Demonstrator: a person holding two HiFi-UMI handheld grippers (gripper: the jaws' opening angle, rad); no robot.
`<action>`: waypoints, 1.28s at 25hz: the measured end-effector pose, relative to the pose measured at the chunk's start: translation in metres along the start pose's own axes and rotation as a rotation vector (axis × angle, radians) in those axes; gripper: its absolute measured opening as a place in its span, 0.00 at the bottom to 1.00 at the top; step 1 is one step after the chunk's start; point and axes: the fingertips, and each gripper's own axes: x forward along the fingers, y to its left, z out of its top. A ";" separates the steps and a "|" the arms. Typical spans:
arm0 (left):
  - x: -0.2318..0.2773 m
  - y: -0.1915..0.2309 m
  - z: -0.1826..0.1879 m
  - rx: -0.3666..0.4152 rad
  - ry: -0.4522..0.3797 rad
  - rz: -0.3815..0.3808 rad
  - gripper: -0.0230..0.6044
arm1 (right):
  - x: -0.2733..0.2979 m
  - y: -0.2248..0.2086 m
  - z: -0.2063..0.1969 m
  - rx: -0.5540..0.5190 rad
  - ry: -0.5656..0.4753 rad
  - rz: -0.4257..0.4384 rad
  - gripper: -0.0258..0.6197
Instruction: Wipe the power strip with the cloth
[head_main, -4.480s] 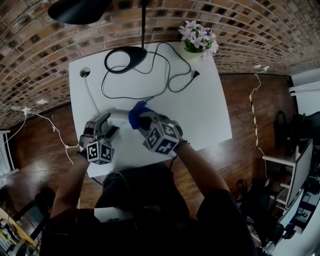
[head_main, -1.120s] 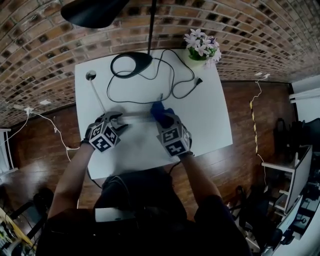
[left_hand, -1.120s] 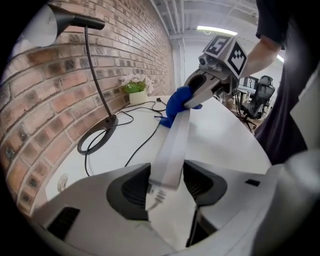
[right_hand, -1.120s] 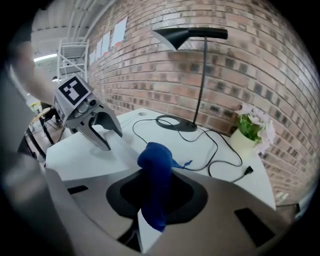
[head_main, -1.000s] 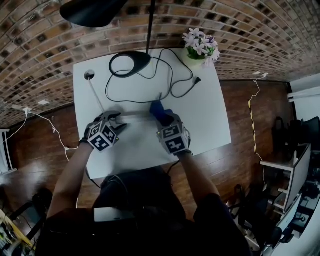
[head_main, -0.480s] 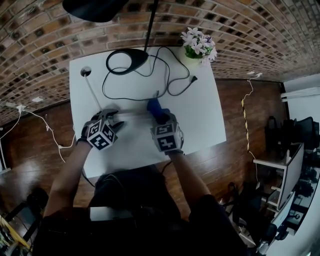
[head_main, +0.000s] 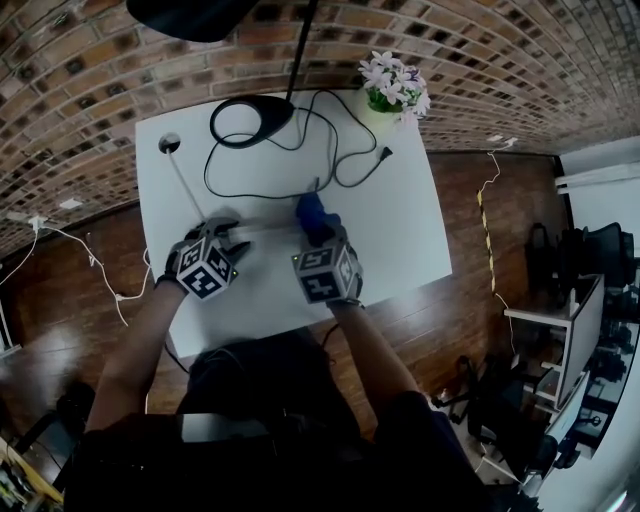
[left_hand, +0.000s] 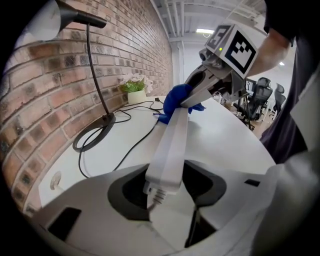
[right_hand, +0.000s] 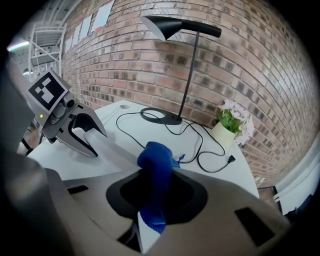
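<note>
Head view: white counter (head_main: 400, 230) by brick wall; power strip (head_main: 262, 229) on near half, spanning between both tongs. Left tongs (left_hand: 166, 187): closed on power strip's cord end, steadying it. Right tongs (right_hand: 155, 200): narrow, clamped on blue cloth (right_hand: 156, 165); cloth bunched at strip's far end. Step, judged: wiping under way, cloth at end of pass. Next: drag cloth back along strip, left hold firm. Hidden: sockets, contact under cloth; unclear whether strip lies flat or raised. Also: lamp (head_main: 250, 118), flower pot (head_main: 392, 85), black cable (head_main: 340, 150).
</note>
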 end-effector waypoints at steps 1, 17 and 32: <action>0.000 0.000 0.000 0.001 -0.002 -0.003 0.37 | 0.000 0.002 0.001 -0.006 0.003 0.000 0.15; -0.004 -0.003 -0.002 0.011 -0.046 -0.017 0.35 | 0.008 0.073 0.028 -0.071 -0.009 0.056 0.15; 0.001 -0.003 -0.013 -0.009 -0.062 -0.034 0.34 | 0.012 0.144 0.057 -0.126 0.000 0.223 0.15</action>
